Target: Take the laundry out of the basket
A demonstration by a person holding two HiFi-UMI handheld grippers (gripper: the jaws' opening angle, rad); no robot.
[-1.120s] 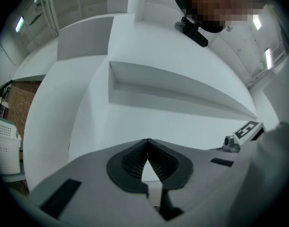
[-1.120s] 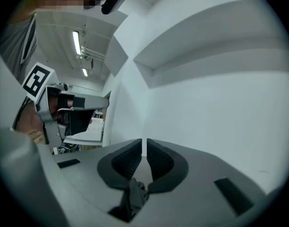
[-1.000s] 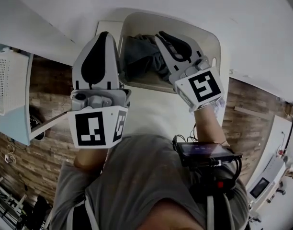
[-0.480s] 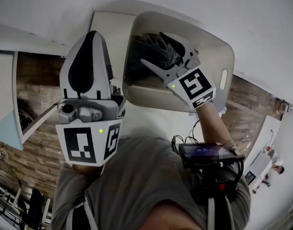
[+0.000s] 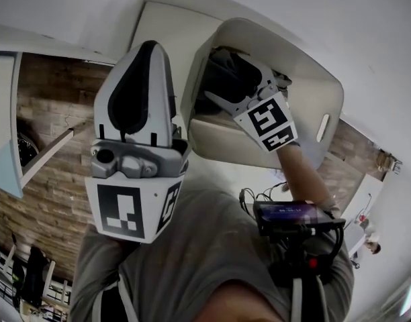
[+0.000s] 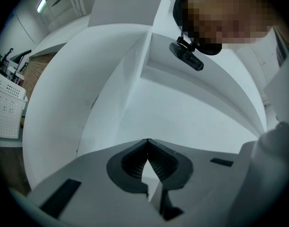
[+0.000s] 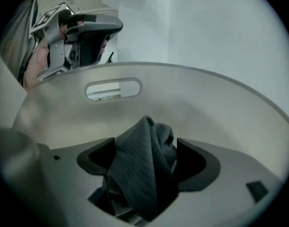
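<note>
The white counter (image 5: 222,173) is carrying one item directly: a cream plastic basket (image 5: 306,86), which is sitting on it near the white walls at the back. A slot handle is showing in the basket's right-hand wall. A pale rectangular panel (image 5: 162,39) is lying just beside the basket on its left; whether it is part of the counter cannot be told. Brown plank floor (image 5: 51,126) is showing below the counter on both sides.

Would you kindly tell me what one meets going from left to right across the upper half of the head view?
Left gripper → right gripper, whose jaws have just been opening with dark laundry between them → basket handle slot.
</note>
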